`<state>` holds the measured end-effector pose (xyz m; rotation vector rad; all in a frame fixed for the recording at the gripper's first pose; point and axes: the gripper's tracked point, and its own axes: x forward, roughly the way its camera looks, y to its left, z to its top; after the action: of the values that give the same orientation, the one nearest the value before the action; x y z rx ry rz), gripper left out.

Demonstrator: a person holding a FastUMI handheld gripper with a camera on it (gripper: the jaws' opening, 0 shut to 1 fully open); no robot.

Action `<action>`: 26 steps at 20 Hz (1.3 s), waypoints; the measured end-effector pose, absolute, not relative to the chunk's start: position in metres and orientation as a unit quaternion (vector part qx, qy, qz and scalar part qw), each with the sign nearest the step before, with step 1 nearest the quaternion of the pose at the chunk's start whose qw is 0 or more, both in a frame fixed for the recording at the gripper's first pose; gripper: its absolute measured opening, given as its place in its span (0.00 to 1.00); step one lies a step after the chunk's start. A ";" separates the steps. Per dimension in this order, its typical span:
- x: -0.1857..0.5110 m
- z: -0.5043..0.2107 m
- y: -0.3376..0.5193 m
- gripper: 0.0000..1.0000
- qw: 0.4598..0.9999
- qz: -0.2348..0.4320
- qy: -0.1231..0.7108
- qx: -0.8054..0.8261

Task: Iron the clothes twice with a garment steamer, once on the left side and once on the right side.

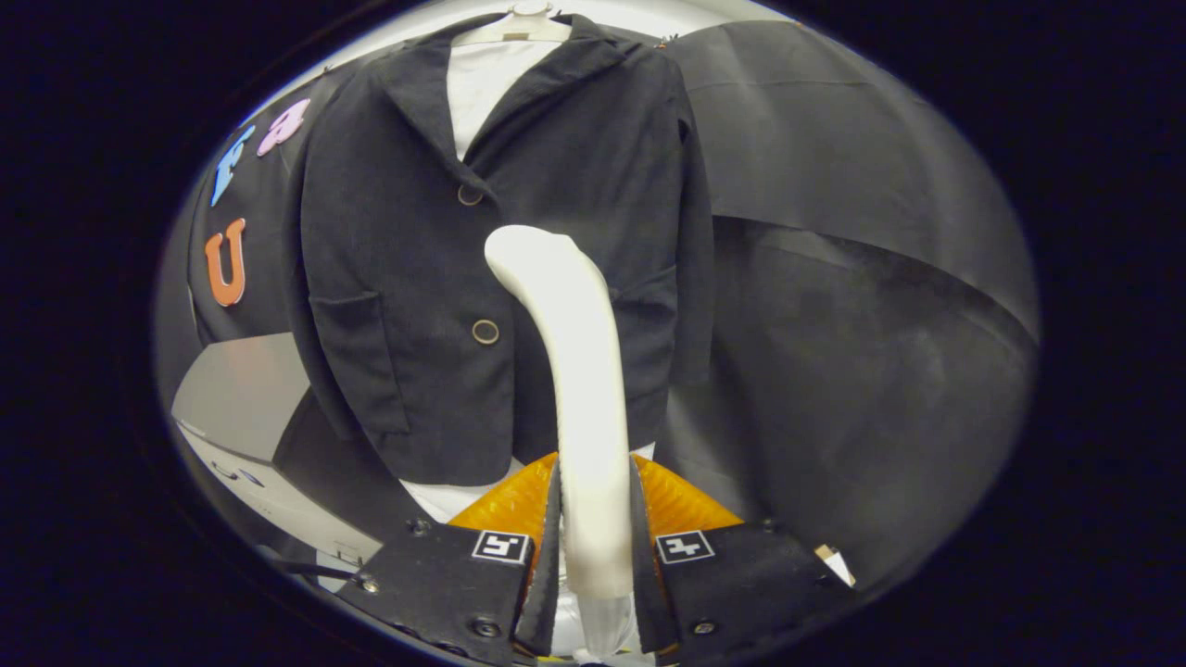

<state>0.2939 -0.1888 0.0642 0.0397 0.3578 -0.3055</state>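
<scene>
Held low in front of the clothes, the gripper (pixel 593 519) has both fingers (pixel 547 547) pressed on the white handle of the garment steamer (pixel 574 371), so it is clamped firmly on it. At the far left, a grey box (pixel 246 398) stands beside the lower hem of the dark jacket (pixel 445 278). This jacket hangs on a white hanger (pixel 519 23) just beyond the fingers, with a white shirt (pixel 482 79) under it, showing at the collar. Two round buttons (pixel 485 331) sit on the jacket front, left of the steamer. The steamer rises from between the fingers and bends at its top toward the jacket's middle, close to the fabric; if it touches I cannot tell. To the right is only the black cloth wall (pixel 862 324).
</scene>
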 end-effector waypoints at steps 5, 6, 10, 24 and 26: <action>0.295 0.042 -0.186 0.37 0.969 -0.145 0.199 0.027; 0.293 0.038 -0.187 0.37 0.968 -0.145 0.203 0.028; 0.292 0.022 -0.187 0.37 0.965 -0.144 0.218 0.035; 0.284 -0.031 -0.186 0.37 0.954 -0.135 0.261 0.052; 0.285 -0.035 -0.187 0.37 0.954 -0.133 0.262 0.054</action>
<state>0.2855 -0.1867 -0.0345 0.1098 0.5322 -0.2702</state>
